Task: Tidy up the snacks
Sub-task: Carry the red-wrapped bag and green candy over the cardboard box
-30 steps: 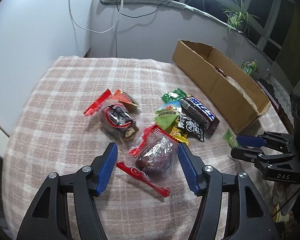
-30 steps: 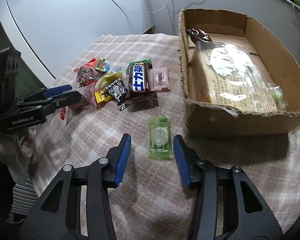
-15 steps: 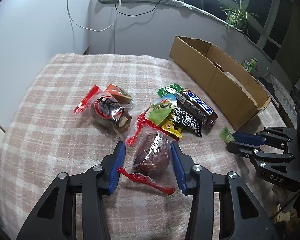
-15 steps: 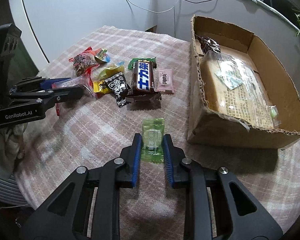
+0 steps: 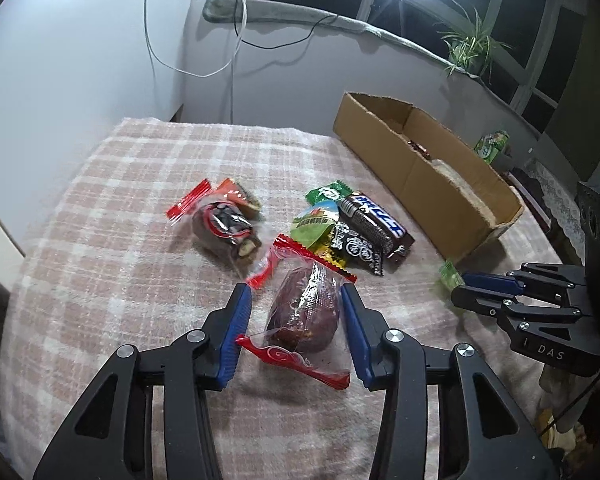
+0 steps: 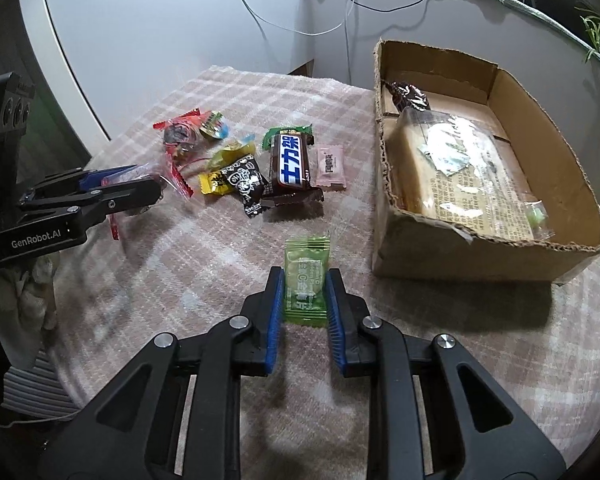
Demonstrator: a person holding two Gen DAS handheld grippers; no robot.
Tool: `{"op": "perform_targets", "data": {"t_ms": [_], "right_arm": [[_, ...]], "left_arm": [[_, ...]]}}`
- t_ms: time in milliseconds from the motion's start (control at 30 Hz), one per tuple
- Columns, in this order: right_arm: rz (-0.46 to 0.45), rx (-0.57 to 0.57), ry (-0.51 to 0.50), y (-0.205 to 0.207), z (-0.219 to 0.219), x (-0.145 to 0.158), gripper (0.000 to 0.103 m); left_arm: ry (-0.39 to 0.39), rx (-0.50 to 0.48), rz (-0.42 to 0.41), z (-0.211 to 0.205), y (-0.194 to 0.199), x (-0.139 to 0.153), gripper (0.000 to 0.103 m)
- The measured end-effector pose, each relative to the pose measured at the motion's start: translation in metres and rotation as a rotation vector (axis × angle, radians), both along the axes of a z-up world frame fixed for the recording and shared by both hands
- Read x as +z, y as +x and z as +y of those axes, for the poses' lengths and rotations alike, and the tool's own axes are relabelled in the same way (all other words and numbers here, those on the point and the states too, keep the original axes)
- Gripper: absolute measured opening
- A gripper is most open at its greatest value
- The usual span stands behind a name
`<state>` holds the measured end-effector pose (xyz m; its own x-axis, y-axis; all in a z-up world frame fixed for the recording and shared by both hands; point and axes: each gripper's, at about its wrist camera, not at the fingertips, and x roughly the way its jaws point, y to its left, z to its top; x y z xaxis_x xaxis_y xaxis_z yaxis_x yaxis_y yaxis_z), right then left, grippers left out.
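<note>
My left gripper (image 5: 294, 294) is shut on a clear, red-edged packet (image 5: 304, 316) that holds a dark brown snack; both blue pads press its wrapper. From the right wrist view, the left gripper (image 6: 152, 188) shows at the left with the packet's red edges sticking out. My right gripper (image 6: 305, 276) is shut on a small green candy packet (image 6: 306, 256) lying on the checked cloth (image 6: 180, 280). The left wrist view shows the right gripper (image 5: 460, 292) side-on with the green candy packet (image 5: 448, 274) at its tips. An open cardboard box (image 6: 460, 248) stands just right of the green packet.
Loose snacks lie in a heap mid-table: a brown chocolate bar (image 6: 290, 160), a pink packet (image 6: 330, 168), a black packet (image 6: 244, 180), a yellow one (image 6: 214, 182), another red-edged packet (image 5: 220, 224). The box holds a bagged loaf (image 6: 460, 168) and a dark wrapper (image 6: 408, 96).
Both pairs of jaws have closed in: the left onto the red-edged packet, the right onto the green candy packet. Neither hand has shifted much.
</note>
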<state>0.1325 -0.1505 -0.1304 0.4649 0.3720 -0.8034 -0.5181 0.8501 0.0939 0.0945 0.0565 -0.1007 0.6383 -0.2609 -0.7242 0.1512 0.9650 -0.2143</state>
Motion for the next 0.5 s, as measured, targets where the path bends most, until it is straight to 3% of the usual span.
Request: {"op": "perform_targets", "data": {"t_ms": [500], "right_arm": [[-0.055, -0.029, 0.061, -0.014, -0.030, 0.036, 0.022]], "left_arm": [[-0.024, -0.011, -0.063, -0.012, 0.003, 0.026, 0.044]]}}
